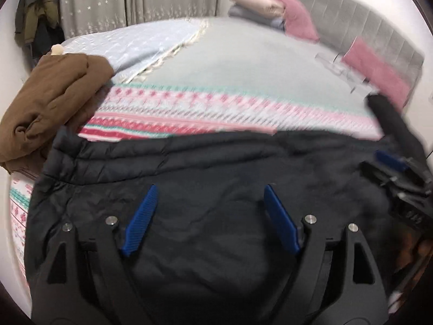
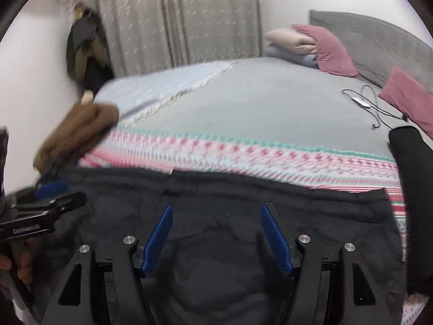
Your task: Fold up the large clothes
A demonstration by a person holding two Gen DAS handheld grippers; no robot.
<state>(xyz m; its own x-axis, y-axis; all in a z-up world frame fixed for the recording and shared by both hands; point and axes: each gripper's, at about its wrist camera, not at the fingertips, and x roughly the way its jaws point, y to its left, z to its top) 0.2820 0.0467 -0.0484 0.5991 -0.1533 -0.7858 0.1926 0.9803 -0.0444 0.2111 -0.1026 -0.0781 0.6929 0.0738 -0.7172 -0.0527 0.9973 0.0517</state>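
A large black padded garment (image 1: 205, 189) lay spread along the near edge of the bed (image 1: 243, 62). Both claws hovered over it with jaws spread wide and nothing between the pads: the left claw (image 1: 209, 216) toward the garment's left end, the right claw (image 2: 216, 233) toward its right. The slippery quilted cloth could probably slide off the near edge or spring back out of any fold, since neither claw held it. A crumpled brown garment (image 1: 51, 100) at the bed's left edge touched the black one and might get dragged along. The bed carried a grey cover with a pink and teal patterned band (image 2: 243, 149), pink pillows (image 2: 333, 48) by a grey headboard (image 2: 373, 32), and a loose cable (image 2: 370, 103). Pale curtains (image 2: 176, 19) hung behind.
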